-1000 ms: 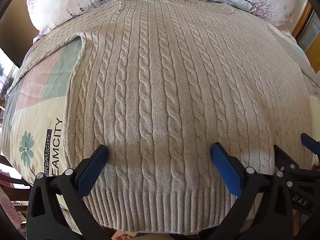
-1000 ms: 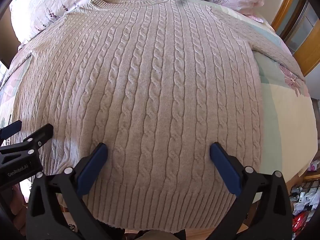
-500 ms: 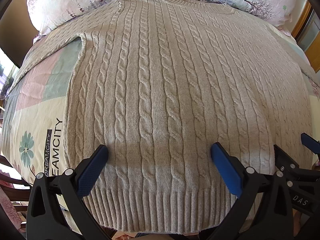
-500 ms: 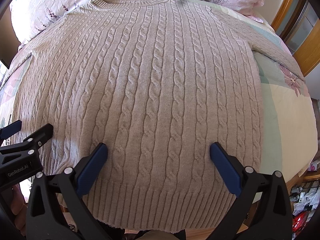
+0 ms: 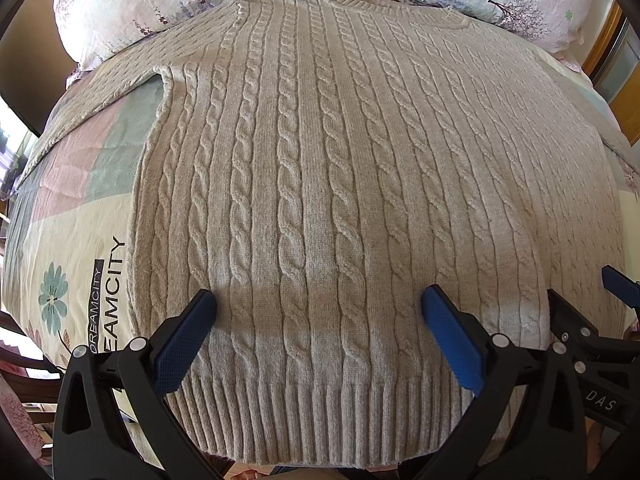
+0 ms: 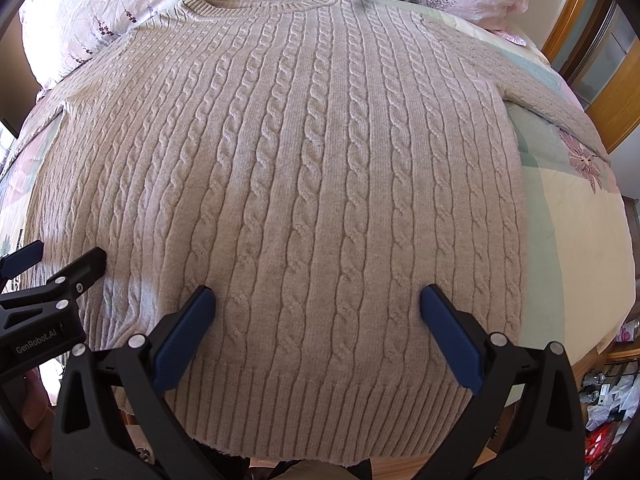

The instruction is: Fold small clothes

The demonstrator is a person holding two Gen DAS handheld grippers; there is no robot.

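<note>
A beige cable-knit sweater (image 5: 320, 168) lies flat and face up on a bed, collar at the far end, ribbed hem nearest me. It also fills the right wrist view (image 6: 304, 184). Its sleeves stretch out to both sides. My left gripper (image 5: 319, 308) is open and empty, hovering over the hem's left half. My right gripper (image 6: 318, 306) is open and empty over the hem's right half. The right gripper shows at the right edge of the left wrist view (image 5: 592, 344); the left gripper shows at the left edge of the right wrist view (image 6: 44, 304).
A patchwork quilt (image 5: 76, 240) with "DREAMCITY" print covers the bed. Floral pillows (image 5: 140, 8) lie behind the collar. A wooden frame (image 6: 600, 80) stands at the far right. Clutter (image 6: 608, 400) sits on the floor at the right of the bed.
</note>
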